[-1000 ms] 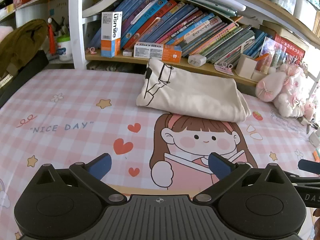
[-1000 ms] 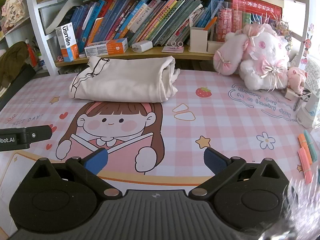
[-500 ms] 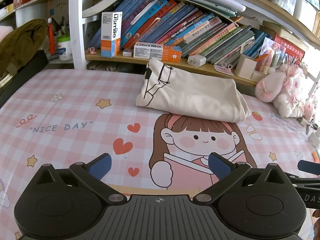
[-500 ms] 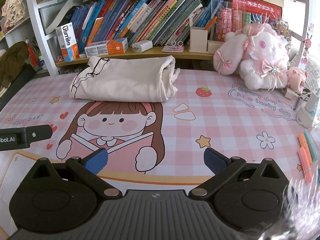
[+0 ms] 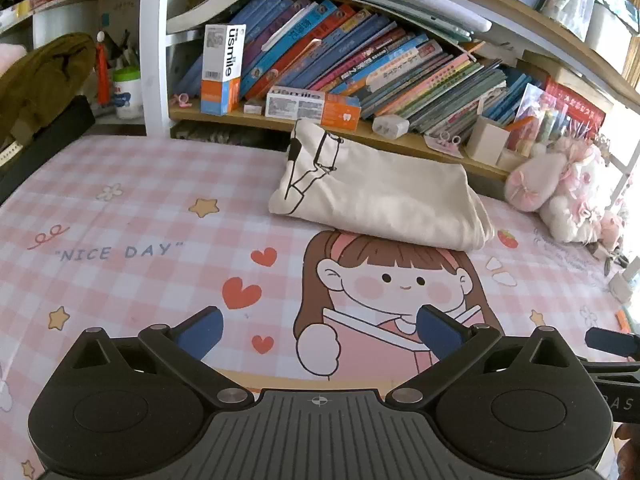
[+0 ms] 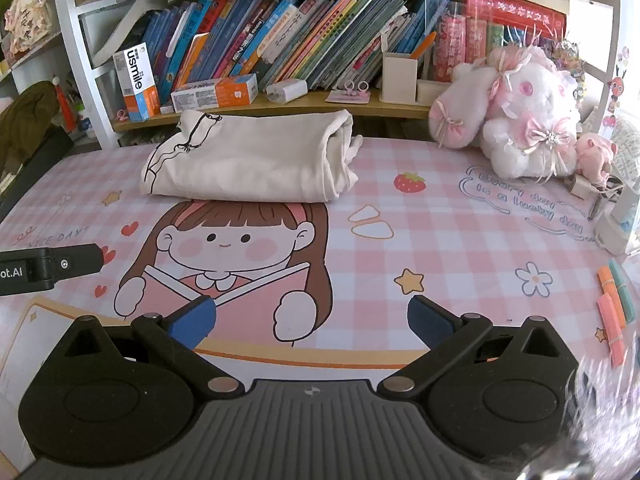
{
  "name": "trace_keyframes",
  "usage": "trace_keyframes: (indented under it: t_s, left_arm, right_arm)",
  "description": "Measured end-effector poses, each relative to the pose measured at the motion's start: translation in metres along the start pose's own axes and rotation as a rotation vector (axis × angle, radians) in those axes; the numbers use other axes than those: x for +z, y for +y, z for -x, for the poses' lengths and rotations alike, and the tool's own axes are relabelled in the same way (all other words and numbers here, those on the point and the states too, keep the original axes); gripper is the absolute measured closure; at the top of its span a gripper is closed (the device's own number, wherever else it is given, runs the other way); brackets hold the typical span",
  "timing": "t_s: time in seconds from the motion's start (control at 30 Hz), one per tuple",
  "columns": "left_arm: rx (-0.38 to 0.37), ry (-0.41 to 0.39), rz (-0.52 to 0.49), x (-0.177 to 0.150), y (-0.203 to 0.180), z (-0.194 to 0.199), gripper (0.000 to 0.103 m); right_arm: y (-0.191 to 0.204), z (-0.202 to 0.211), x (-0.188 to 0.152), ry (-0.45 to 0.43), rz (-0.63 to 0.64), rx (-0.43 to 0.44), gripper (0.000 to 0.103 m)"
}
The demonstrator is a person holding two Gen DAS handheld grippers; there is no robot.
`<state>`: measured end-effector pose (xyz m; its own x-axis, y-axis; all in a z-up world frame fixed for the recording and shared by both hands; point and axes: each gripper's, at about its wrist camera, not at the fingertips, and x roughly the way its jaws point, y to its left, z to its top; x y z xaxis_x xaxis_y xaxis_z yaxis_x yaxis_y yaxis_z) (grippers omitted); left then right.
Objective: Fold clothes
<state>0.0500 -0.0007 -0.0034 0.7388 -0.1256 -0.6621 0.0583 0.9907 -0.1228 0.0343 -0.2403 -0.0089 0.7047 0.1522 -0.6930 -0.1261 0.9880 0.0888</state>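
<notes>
A cream garment [image 5: 380,196] with a black line drawing lies folded into a thick rectangle at the back of the pink checked desk mat [image 5: 132,224], just in front of the bookshelf. It also shows in the right wrist view [image 6: 248,160]. My left gripper [image 5: 318,334] is open and empty, held low over the mat's front edge, well short of the garment. My right gripper [image 6: 310,322] is open and empty, also near the front edge. The left gripper's side shows at the left of the right wrist view [image 6: 44,266].
A low shelf of books [image 6: 280,44] and toothpaste boxes [image 6: 216,94] runs behind the garment. Pink plush toys [image 6: 520,120] sit at the back right. Coloured markers [image 6: 614,308] lie at the right edge. A dark bag [image 5: 40,80] is at the far left.
</notes>
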Motion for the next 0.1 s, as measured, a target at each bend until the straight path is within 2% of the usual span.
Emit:
trace_keyframes:
  t_s: [0.1]
  left_arm:
    - [0.001, 0.001, 0.001, -0.0006, -0.0006, -0.0002, 0.0]
  right_arm:
    - [0.0006, -0.0002, -0.0004, 0.002, 0.0, 0.0, 0.0]
